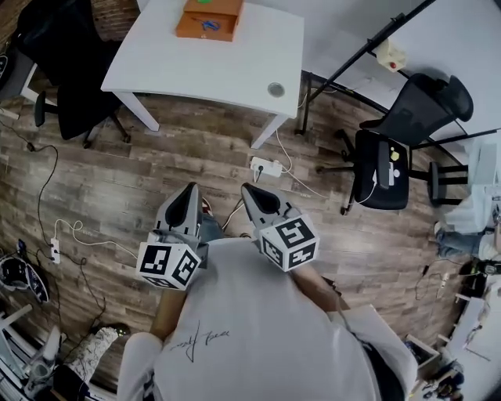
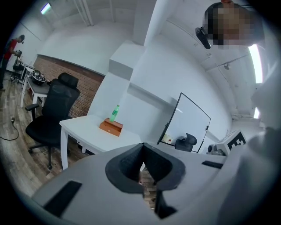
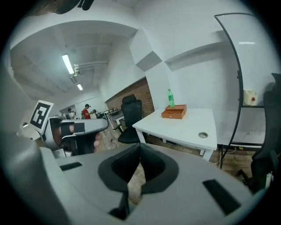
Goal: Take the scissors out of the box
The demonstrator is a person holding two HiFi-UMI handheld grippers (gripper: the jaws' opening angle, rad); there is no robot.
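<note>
Well apart from both grippers, the orange-brown box sits near the far edge of the white table, with a green bottle just behind it; the scissors themselves cannot be made out. The left gripper and right gripper are held side by side close to the person's chest, above the wooden floor, pointing toward the table. Each has its jaws closed tip to tip with nothing between them.

The box is set at the far edge of the counter, with a bottle just behind it. One chair is placed left of the counter, another to its right. A power strip is laid on the floor before it.
</note>
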